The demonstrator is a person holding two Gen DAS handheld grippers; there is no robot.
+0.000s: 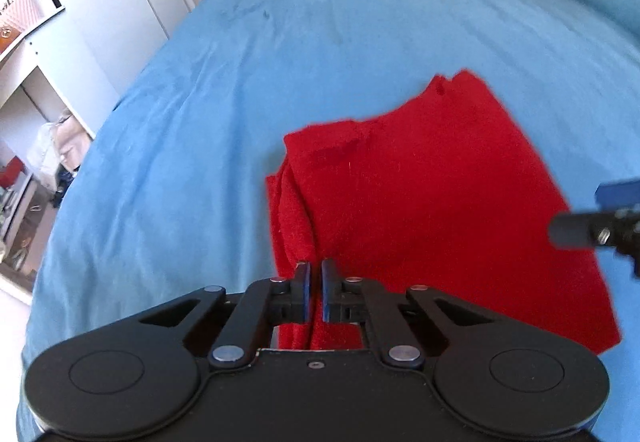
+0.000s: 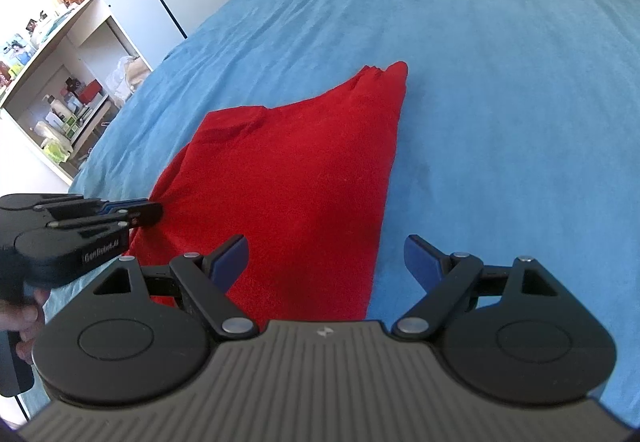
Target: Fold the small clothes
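A red garment (image 1: 420, 202) lies partly folded on the blue bed cover (image 1: 200, 122), filling the lower centre and right of the left wrist view. The left gripper (image 1: 316, 270) has its fingers (image 1: 304, 290) drawn together on the garment's near left edge, a ridge of red cloth pinched between the blue pads. In the right wrist view the left gripper (image 2: 154, 212) enters from the left edge, its tips at the cloth's left border. The right gripper (image 2: 326, 256) hovers with its fingers (image 2: 230, 258) spread wide; the garment's (image 2: 288, 178) near end lies between them, nearer the left finger, untouched.
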